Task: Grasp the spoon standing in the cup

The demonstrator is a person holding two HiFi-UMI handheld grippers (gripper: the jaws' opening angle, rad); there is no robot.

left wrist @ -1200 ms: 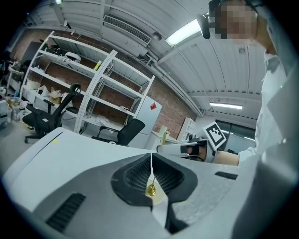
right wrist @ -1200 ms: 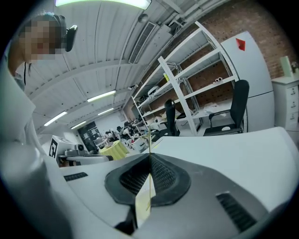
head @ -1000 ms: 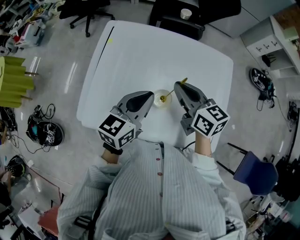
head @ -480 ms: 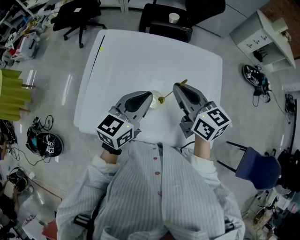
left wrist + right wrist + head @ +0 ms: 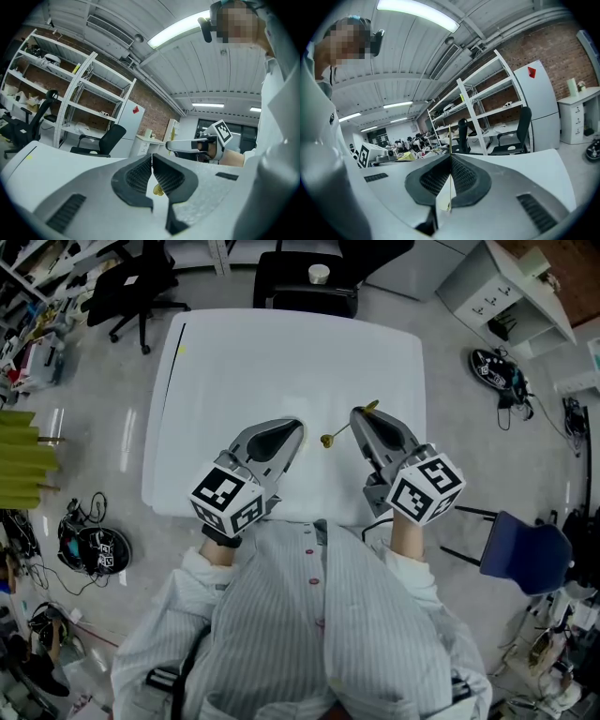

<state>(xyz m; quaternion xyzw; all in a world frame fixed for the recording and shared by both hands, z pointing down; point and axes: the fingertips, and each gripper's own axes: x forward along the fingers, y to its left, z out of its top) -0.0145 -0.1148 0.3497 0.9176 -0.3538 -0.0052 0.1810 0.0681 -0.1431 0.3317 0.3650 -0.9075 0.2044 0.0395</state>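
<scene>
A thin gold spoon (image 5: 339, 430) slants between my two grippers over the white table (image 5: 281, 352). My right gripper (image 5: 361, 418) is shut on its handle, whose end pokes out past the tips. In the right gripper view the handle (image 5: 450, 140) runs as a gold line between the closed pads. My left gripper (image 5: 295, 427) is shut at the rim of the pale cup (image 5: 159, 205). The spoon's bowl (image 5: 158, 190) shows inside the cup, just under the left pads. In the head view the white cup barely stands out from the table.
Black office chairs (image 5: 141, 282) stand beyond the table's far edge and a blue chair (image 5: 520, 554) at the right. White shelving (image 5: 497, 287) fills the far right corner. Cables and gear (image 5: 89, 540) lie on the floor to the left.
The head view has shifted, so the table sits lower and further left. Both grippers keep their places around the spoon. The cup was plainer earlier than it is now.
</scene>
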